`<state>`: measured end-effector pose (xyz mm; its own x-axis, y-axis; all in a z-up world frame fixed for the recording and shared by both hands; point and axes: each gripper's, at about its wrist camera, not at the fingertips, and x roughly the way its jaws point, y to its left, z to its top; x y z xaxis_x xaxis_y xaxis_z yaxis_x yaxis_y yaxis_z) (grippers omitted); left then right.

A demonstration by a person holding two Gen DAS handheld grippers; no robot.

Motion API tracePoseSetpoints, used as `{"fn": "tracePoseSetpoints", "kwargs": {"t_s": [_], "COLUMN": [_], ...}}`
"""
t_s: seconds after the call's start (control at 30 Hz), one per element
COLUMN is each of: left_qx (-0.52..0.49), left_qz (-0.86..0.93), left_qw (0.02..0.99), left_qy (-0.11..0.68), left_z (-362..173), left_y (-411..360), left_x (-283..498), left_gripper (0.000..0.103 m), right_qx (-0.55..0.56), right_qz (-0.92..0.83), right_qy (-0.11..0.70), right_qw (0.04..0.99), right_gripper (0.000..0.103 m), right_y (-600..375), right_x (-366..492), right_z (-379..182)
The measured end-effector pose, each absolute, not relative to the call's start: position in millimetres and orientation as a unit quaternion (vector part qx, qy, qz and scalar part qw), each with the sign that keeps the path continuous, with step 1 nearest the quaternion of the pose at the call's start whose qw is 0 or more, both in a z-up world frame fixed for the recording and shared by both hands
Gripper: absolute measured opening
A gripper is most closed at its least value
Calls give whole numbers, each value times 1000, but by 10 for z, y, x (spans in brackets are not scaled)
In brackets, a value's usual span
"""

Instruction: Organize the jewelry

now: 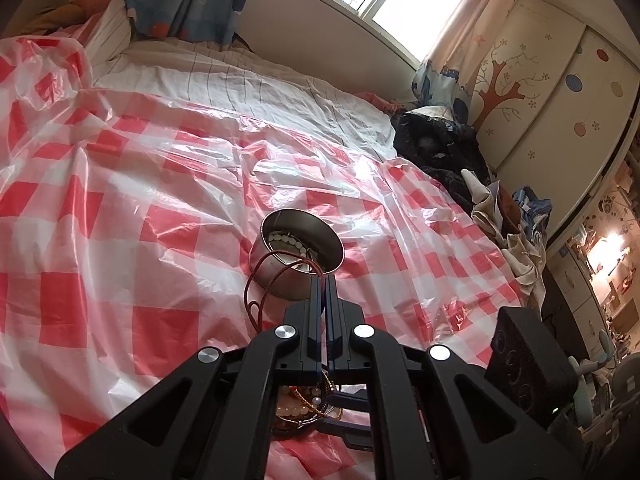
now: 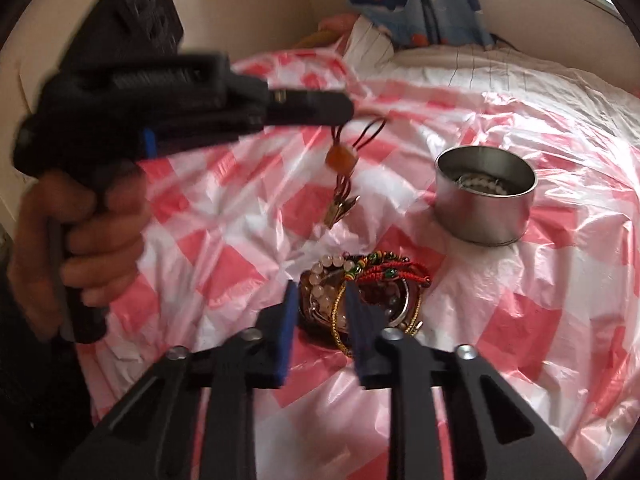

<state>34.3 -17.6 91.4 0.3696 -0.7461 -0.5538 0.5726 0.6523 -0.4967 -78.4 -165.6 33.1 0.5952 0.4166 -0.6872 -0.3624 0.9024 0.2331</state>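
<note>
We have the left hand-held gripper (image 1: pixel 323 280) pressed together on a dark red cord necklace (image 1: pixel 256 280), its loop trailing at frame centre just in front of the round metal tin (image 1: pixel 280 276). From the right wrist view that necklace hangs in the upper middle, an amber bead (image 2: pixel 337 157) and small metal charms (image 2: pixel 340 210) dangling above the red-and-white checkered plastic sheet (image 2: pixel 520 320) over the bed. The tin (image 2: pixel 486 208) sits right of centre with a pale bead bracelet (image 2: pixel 478 182) inside. Our right hand-held gripper (image 2: pixel 320 296) is spread, nothing between its fingers, low centre over the heap of bracelets (image 2: pixel 360 292). No earlier frame lets us say more of its jaws.
</note>
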Motion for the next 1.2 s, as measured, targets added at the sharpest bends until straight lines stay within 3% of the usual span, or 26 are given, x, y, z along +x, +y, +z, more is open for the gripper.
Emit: {"fn": "tracePoseSetpoints", "kwargs": {"t_s": [0.3,0.73,0.83,1.0,1.2], "left_qx": [-112,-108,-107,-108,-108], "left_qz": [-404,-404,-404,-404,-404], "left_qw": [820,819,819,820,820], "left_qy": [391,393,393,392,392], "left_z": [932,930,924,926,927], "left_y": [-165,-183,-185,-187,-188], "left_x": [351,352,348,345,344], "left_gripper": [1,1,1,1,1], "right_qx": [32,66,85,92,113], "right_qz": [200,212,218,218,232], "right_qy": [426,442,444,446,437], "right_qw": [882,869,865,863,862], "right_gripper": [5,5,13,14,4], "right_y": [-1659,-1715,-1765,-1769,-1815], "right_x": [-591,-524,-502,-481,-500], "right_z": [196,98,85,75,99]}}
